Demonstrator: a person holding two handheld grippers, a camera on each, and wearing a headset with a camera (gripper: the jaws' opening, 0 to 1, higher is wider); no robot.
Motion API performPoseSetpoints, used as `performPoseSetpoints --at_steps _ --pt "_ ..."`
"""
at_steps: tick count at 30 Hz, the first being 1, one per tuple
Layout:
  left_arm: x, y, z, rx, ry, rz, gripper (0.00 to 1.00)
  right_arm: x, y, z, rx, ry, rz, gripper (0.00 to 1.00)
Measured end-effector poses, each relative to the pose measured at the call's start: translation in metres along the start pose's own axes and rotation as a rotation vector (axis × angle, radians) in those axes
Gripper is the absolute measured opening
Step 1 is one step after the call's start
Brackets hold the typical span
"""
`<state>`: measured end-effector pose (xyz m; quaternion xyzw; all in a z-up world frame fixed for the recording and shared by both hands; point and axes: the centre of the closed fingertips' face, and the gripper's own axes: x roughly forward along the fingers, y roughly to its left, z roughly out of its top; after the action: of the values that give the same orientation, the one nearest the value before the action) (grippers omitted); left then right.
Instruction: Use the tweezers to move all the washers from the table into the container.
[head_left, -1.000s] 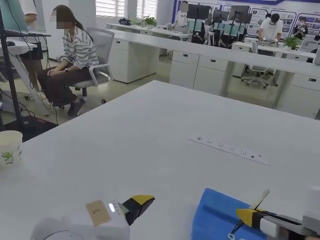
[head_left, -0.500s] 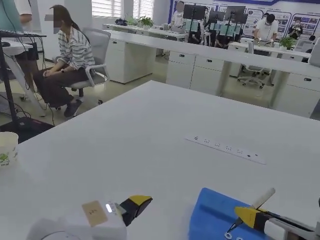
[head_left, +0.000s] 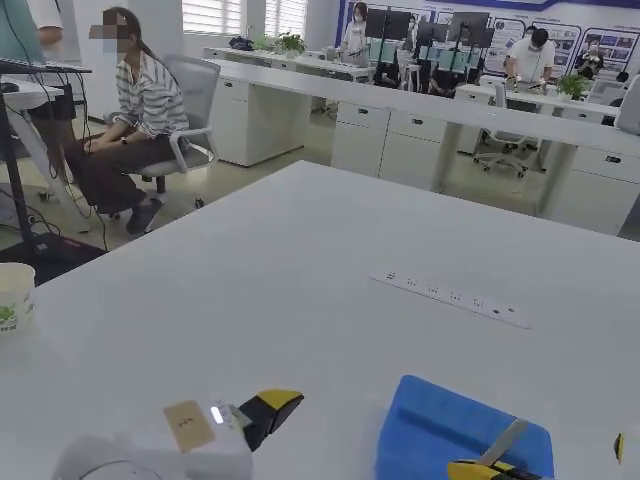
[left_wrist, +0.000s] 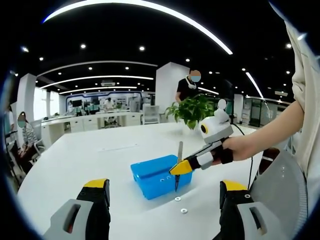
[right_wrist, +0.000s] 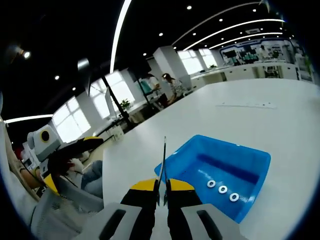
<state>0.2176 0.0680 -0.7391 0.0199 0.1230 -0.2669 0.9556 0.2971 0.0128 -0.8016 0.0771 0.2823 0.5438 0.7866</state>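
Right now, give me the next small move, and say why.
Probably lower the tweezers in the right hand-held gripper onto the nearer washer. It and a second washer lie on the table beside the container, just below the tips; three washers are already inside.

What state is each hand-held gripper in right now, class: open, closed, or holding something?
Left hand-held gripper: open, holding nothing.
Right hand-held gripper: closed on the tweezers.
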Motion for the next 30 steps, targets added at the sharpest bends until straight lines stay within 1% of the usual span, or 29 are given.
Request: performPoseSetpoints --at_steps 2,4,7,9,11,13,14,16,19,23,26,28,30 --pt "0.000 0.001 0.000 -0.001 -0.002 0.003 0.93 0.002 0.000 -0.003 -0.004 0.001 -0.008 0.04" --pt "0.000 0.000 0.000 -0.004 -0.001 0.000 0.93 0.004 0.001 -0.008 -0.016 0.019 -0.018 0.04" --pt "0.000 0.000 -0.001 0.002 0.003 0.000 0.92 0.006 -0.003 -0.018 -0.046 0.055 -0.044 0.04" --pt "0.000 0.000 -0.001 0.001 0.003 -0.001 0.92 0.006 -0.005 -0.022 -0.050 0.063 -0.059 0.04" --pt "0.000 0.000 0.000 -0.001 0.002 0.000 0.92 0.007 -0.005 -0.023 -0.044 0.061 -0.051 0.04" --pt "0.001 0.000 -0.001 -0.002 0.002 -0.001 0.92 0.008 -0.005 -0.024 -0.047 0.066 -0.056 0.04" --pt "0.001 0.000 -0.001 0.002 0.004 -0.001 0.92 0.008 -0.006 -0.026 -0.084 0.085 -0.067 0.04" --pt "0.001 -0.001 -0.001 0.003 0.005 -0.003 0.92 0.009 -0.005 -0.027 -0.142 0.105 -0.079 0.04" --pt "0.001 0.000 -0.001 0.000 0.003 -0.001 0.92 0.010 -0.004 -0.028 -0.143 0.107 -0.076 0.04" --pt "0.000 0.000 -0.001 0.001 0.004 -0.002 0.92 0.012 -0.002 -0.031 -0.170 0.127 -0.073 0.04" --pt "0.000 0.000 -0.001 0.006 0.007 -0.001 0.92 0.013 -0.002 -0.032 -0.218 0.137 -0.080 0.04" --pt "0.000 0.001 -0.001 0.005 0.006 0.000 0.92 0.013 -0.004 -0.034 -0.249 0.154 -0.082 0.04" --pt "0.000 0.001 -0.001 0.002 0.004 0.000 0.92 0.013 -0.003 -0.035 -0.259 0.161 -0.076 0.04"
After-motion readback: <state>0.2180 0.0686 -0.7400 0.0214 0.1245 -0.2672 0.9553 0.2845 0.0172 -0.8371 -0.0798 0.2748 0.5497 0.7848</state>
